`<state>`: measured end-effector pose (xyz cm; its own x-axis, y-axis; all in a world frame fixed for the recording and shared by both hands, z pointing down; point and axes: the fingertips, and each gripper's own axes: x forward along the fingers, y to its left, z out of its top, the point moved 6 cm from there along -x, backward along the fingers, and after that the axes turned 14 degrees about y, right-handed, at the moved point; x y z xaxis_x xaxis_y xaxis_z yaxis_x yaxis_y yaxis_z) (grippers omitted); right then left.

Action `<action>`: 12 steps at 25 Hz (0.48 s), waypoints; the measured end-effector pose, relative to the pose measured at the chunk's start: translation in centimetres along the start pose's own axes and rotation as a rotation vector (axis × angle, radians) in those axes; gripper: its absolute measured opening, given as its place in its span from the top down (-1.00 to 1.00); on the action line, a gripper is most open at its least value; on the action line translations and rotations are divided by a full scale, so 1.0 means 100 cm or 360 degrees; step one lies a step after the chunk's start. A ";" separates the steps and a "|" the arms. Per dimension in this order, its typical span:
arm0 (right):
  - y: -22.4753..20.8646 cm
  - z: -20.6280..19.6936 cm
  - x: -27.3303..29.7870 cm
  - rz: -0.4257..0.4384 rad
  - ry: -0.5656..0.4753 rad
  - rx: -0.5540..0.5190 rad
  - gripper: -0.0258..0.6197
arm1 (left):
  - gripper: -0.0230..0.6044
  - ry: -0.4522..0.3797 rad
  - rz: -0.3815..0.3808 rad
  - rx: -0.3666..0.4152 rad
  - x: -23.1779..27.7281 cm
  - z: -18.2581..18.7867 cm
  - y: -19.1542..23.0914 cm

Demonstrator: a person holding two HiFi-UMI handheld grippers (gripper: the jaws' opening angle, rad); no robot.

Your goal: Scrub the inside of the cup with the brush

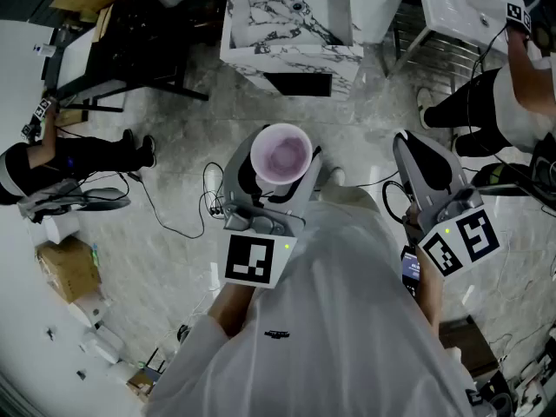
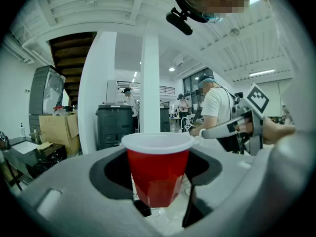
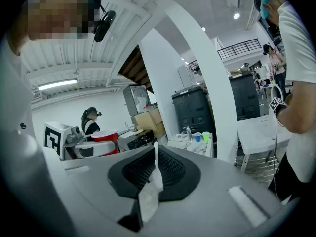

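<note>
A red cup (image 2: 157, 168) with a white rim stands upright between the jaws of my left gripper (image 2: 158, 194), which is shut on it. From above, the cup (image 1: 281, 153) shows a pale pink inside, held in front of my chest by the left gripper (image 1: 276, 181). My right gripper (image 1: 407, 144) is off to the right, apart from the cup and pointing away from me. It is shut on a thin white brush (image 3: 155, 158) that sticks up between the jaws of the right gripper (image 3: 154, 177). The brush's head is hard to make out.
I stand on a pale marble floor with cables (image 1: 174, 220) lying on it. A marble-topped cabinet (image 1: 291, 20) is straight ahead, a cardboard box (image 1: 65, 268) at left, a white table (image 1: 460, 7) at far right. Other people stand at left (image 1: 52, 159) and right (image 1: 521, 102).
</note>
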<state>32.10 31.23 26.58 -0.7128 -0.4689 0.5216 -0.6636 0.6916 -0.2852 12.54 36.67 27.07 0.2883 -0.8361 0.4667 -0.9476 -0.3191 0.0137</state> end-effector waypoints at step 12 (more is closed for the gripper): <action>0.032 -0.016 -0.008 -0.0037 0.0009 -0.0028 0.85 | -0.03 -0.0032 0.0024 -0.0029 -0.027 -0.036 0.010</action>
<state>30.95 34.69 26.57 -0.6960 -0.4819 0.5322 -0.6758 0.6902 -0.2588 10.36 40.20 29.00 0.2767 -0.8495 0.4493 -0.9541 -0.2985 0.0233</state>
